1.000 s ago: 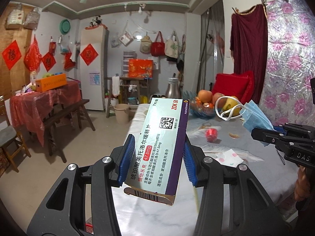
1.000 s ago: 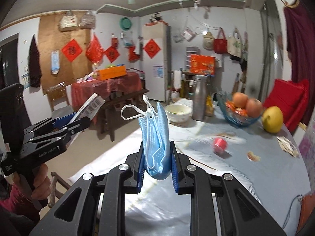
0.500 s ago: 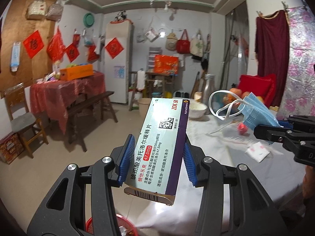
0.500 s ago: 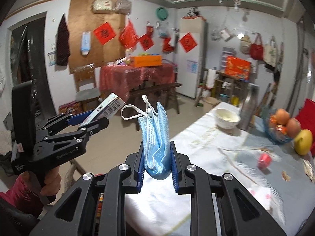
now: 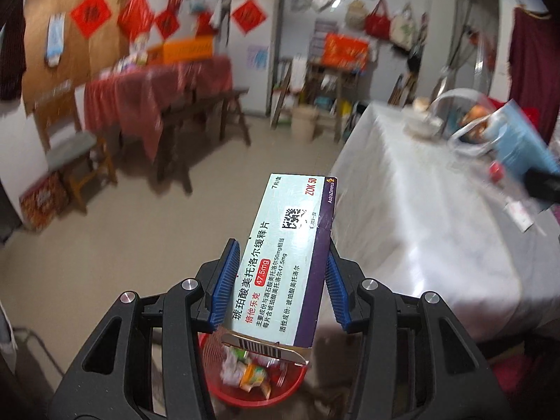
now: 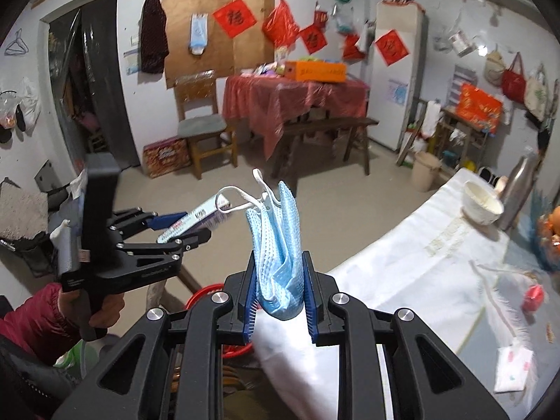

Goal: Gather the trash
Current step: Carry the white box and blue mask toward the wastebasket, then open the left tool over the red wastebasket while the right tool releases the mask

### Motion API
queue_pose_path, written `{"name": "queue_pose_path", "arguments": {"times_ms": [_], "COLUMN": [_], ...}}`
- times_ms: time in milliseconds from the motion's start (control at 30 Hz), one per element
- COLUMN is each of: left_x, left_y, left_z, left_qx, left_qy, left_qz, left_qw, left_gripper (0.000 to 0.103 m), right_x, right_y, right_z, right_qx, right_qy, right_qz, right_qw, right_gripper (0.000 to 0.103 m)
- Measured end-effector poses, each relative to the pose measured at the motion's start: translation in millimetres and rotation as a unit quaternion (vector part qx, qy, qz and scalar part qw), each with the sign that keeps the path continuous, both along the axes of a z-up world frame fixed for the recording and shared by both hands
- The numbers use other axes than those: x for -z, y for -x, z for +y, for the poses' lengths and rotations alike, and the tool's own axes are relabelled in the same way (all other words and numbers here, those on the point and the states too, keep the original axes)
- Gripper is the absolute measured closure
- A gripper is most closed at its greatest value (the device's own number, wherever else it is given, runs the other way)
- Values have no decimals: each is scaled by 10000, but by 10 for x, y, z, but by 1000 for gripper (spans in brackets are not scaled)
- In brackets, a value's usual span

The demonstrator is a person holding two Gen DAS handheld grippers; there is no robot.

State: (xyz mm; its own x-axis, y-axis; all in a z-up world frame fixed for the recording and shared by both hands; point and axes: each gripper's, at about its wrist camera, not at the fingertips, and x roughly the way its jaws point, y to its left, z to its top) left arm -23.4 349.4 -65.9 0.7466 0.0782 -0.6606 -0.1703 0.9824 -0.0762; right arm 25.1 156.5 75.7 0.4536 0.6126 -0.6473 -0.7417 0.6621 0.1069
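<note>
the left hand-held gripper (image 5: 278,285) pinches a medicine box (image 5: 285,259) above the red bin (image 5: 290,388); the right hand-held gripper (image 6: 280,295) pinches a face mask (image 6: 278,245), whose ear loops could snag on release.

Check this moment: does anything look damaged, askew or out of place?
Minor only. The medicine box in the left gripper has its bottom flap hanging open above the red bin. The face mask in the right gripper is crumpled. A small packet lies on the white tablecloth.
</note>
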Motion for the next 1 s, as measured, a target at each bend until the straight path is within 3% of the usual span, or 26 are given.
{"name": "queue_pose_path", "arguments": {"times_ms": [267, 333, 400, 500, 767, 1000], "left_x": [909, 1068, 1107, 1090, 1026, 836], "left_y": [-30, -33, -32, -19, -36, 47], "left_z": [426, 459, 480, 492, 663, 914], "left_qx": [-280, -294, -333, -318, -742, -1188], "left_qy": [478, 547, 541, 456, 300, 122], "left_qz": [1053, 1249, 1277, 1290, 1355, 1141], "left_qw": [9929, 9902, 9898, 9901, 9875, 9863], "left_gripper": [54, 42, 19, 8, 7, 7], "right_x": [260, 307, 350, 414, 608, 927], "right_y": [-58, -82, -101, -140, -176, -103], "right_z": [217, 244, 259, 304, 429, 791], "right_qx": [-182, -205, -231, -266, -458, -889], "right_qy": [175, 201, 217, 252, 348, 642], "right_qz": [407, 479, 552, 662, 947, 1303], "right_qw": [9989, 9984, 9980, 9971, 9938, 9854], "right_gripper": [80, 80, 80, 80, 79, 78]}}
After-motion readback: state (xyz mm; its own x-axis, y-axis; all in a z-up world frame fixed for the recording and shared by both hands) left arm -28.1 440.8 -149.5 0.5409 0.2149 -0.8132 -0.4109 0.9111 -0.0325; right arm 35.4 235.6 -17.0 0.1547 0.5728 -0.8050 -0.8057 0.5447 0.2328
